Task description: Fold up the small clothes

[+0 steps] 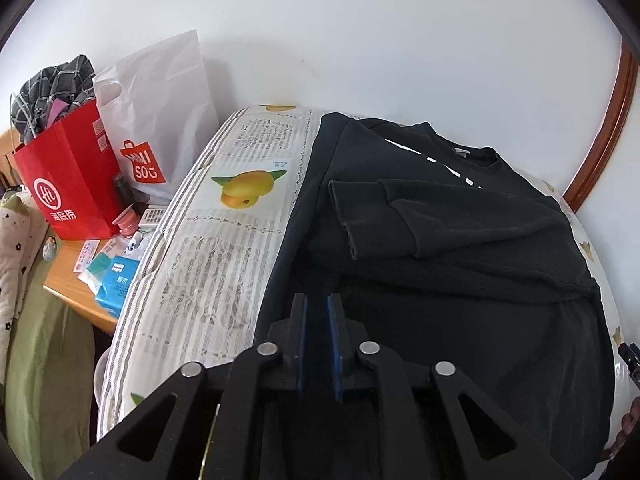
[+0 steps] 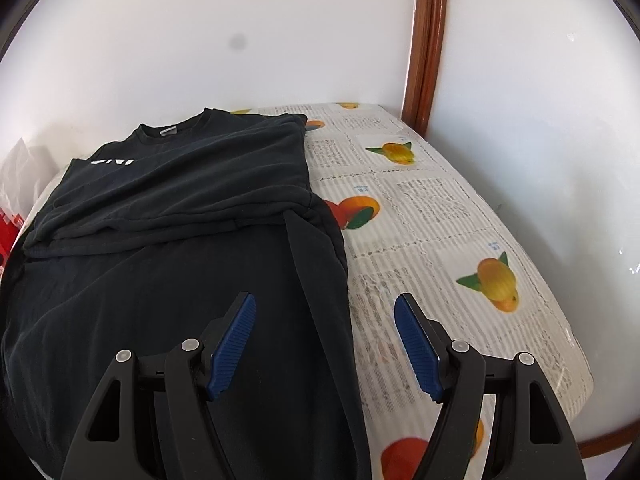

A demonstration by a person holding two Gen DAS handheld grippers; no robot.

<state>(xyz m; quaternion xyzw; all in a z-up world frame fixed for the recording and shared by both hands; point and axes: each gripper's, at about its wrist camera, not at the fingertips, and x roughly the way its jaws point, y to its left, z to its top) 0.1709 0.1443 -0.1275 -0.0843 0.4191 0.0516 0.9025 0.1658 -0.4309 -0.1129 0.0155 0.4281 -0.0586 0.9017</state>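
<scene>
A black long-sleeved sweatshirt (image 1: 460, 248) lies flat on a fruit-print bed cover (image 1: 224, 240), both sleeves folded across its chest. My left gripper (image 1: 318, 304) is over the shirt's lower left edge, its blue pads nearly together with a narrow gap; whether cloth is pinched between them I cannot tell. In the right wrist view the same sweatshirt (image 2: 172, 248) fills the left half, on the cover (image 2: 440, 232). My right gripper (image 2: 324, 312) is open and empty, low over the shirt's right hem edge.
A wooden side table (image 1: 68, 276) stands left of the bed with a red paper bag (image 1: 68, 184), a white Miniso bag (image 1: 160, 128) and small packets. A white wall runs behind the bed. A brown wooden frame (image 2: 424, 48) stands at the far right corner.
</scene>
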